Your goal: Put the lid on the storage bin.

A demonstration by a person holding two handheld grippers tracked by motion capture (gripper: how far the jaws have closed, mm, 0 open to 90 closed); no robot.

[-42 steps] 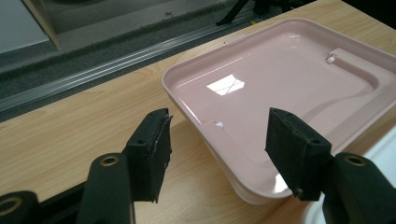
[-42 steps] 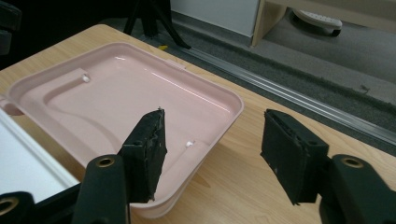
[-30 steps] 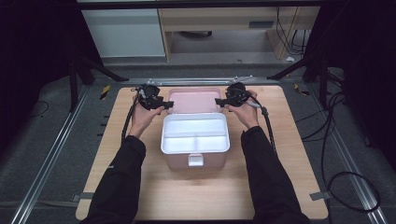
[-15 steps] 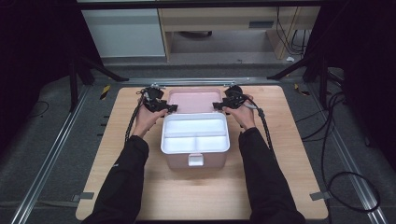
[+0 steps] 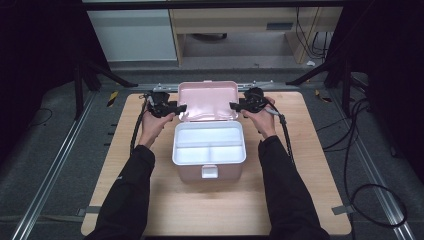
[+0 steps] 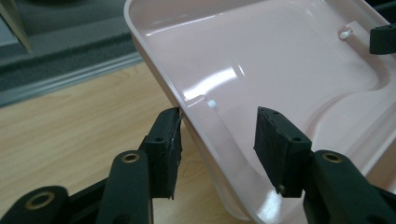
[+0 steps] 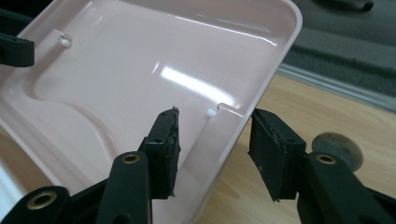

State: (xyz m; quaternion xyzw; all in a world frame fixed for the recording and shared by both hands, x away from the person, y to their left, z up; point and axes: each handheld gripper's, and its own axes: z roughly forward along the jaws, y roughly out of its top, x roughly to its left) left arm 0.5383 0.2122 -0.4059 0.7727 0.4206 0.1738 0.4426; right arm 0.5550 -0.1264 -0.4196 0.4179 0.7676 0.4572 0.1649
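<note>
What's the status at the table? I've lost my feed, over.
Left gripper and right gripper open, each straddling a side edge of the pink lid. Lid raised; box open, white compartments bare. Nothing in the way.

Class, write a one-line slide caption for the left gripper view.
Left gripper with open jaws straddling the side rim of the pink lid above the wooden table.

One box (image 5: 208, 150), one lid (image 5: 207, 100), two claws, one table (image 5: 310, 200)
</note>
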